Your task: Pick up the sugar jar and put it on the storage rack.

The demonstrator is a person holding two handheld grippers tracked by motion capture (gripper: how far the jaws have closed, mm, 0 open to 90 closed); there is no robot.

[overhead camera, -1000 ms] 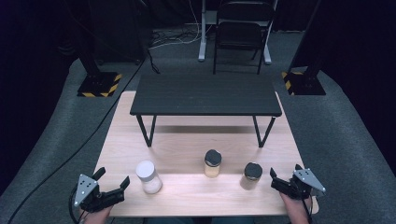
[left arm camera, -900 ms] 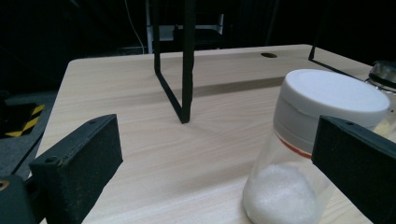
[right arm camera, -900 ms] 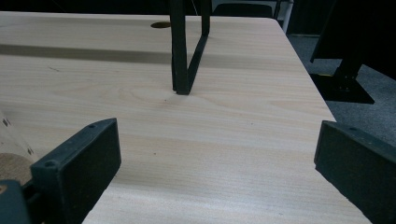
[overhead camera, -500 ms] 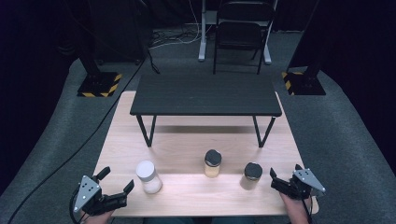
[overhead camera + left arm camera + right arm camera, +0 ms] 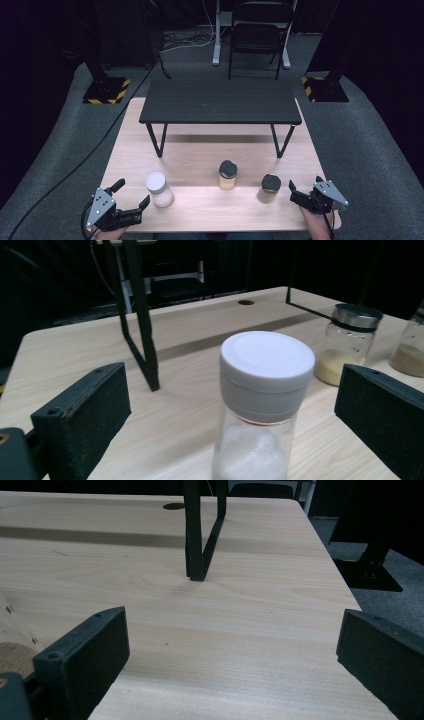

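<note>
Now the left gripper (image 5: 131, 201), jaws wide apart, frames the white-lidded jar (image 5: 260, 405) near the table's (image 5: 210, 150) near-left edge. Advance level and close below the lid. Right gripper (image 5: 300, 194) idles, jaws spread, holding nothing.

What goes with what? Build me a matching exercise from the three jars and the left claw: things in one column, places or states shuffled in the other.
Things
1. white-lidded jar
2. middle jar
3. right-hand jar
4. left claw

Places or states
A. yellow powder, dark lid
B. open, jaws either side of a jar
C. white powder inside
D. brown powder, nearest the right claw

Pairs: 1-C, 2-A, 3-D, 4-B
</note>
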